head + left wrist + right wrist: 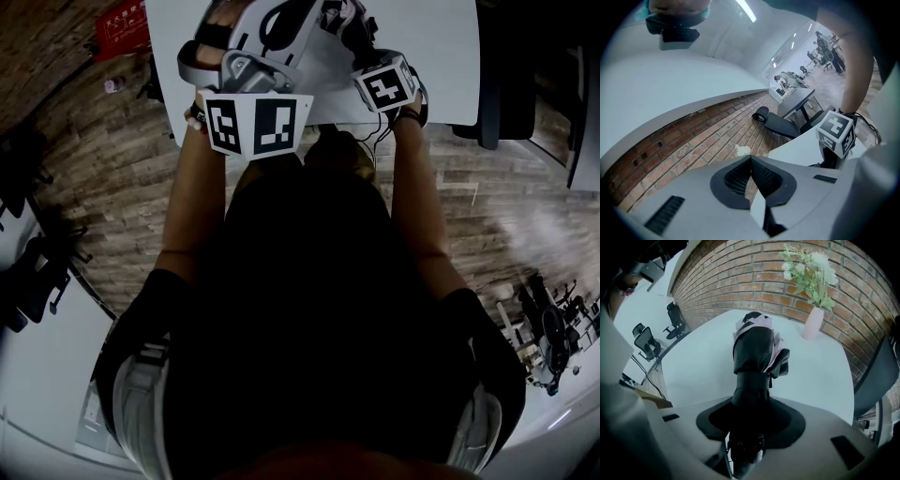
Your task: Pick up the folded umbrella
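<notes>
The folded umbrella (pixel 753 350), black with pale pink panels, stands out from my right gripper (pixel 749 420) over the round white table (pixel 693 366). The jaws of that gripper are closed on its dark handle end and point steeply down. Whether the umbrella's far tip touches the tabletop is unclear. My left gripper (pixel 751 160) is held about level beside the table, its pads meeting at the tips with nothing between them. In the head view both grippers sit at the top over the table edge, and a bit of the umbrella (pixel 354 21) shows past the right gripper (pixel 364 52).
A pink vase of flowers (pixel 813 319) stands at the table's far side against a brick wall (pixel 740 268). Office chairs (pixel 644 341) stand to the left and a dark chair (pixel 877 371) to the right. A black bench (pixel 780 123) is on the wooden floor.
</notes>
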The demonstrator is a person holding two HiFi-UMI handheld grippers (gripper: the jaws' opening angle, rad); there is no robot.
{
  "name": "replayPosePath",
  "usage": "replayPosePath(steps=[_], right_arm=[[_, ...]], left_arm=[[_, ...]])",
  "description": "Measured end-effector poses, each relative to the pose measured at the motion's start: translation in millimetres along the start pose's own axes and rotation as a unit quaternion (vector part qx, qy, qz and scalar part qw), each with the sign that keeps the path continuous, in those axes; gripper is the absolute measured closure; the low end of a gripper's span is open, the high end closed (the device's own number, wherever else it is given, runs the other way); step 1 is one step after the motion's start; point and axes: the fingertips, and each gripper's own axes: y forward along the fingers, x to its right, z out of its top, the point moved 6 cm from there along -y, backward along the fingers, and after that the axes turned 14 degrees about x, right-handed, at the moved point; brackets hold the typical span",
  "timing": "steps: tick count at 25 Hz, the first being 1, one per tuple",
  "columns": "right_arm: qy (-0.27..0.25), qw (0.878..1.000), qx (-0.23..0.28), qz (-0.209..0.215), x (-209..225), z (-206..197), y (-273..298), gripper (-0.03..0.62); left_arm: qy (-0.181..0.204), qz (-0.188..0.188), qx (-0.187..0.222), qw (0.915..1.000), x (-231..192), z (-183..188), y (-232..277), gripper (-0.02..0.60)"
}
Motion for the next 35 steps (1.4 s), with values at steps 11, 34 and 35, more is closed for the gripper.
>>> replayPosePath(steps=[11, 34, 35], right_arm=[[-0.033, 0.995, 0.087, -0.043, 9, 54, -39, 0.404], [-0.073, 0.963, 0.237, -0.110, 14, 125, -133, 0.402], [-0.075, 0.960, 0.243, -0.113, 14, 128, -137, 0.402]], left_arm=[[0.011, 0.019, -0.001, 0.9998, -14, 11, -7, 0.570], [0.035, 0.065, 0.008, 0.9972, -44, 39, -24, 0.569], [0.036, 0.067, 0.008, 0.9971, -45, 40, -25, 0.570]])
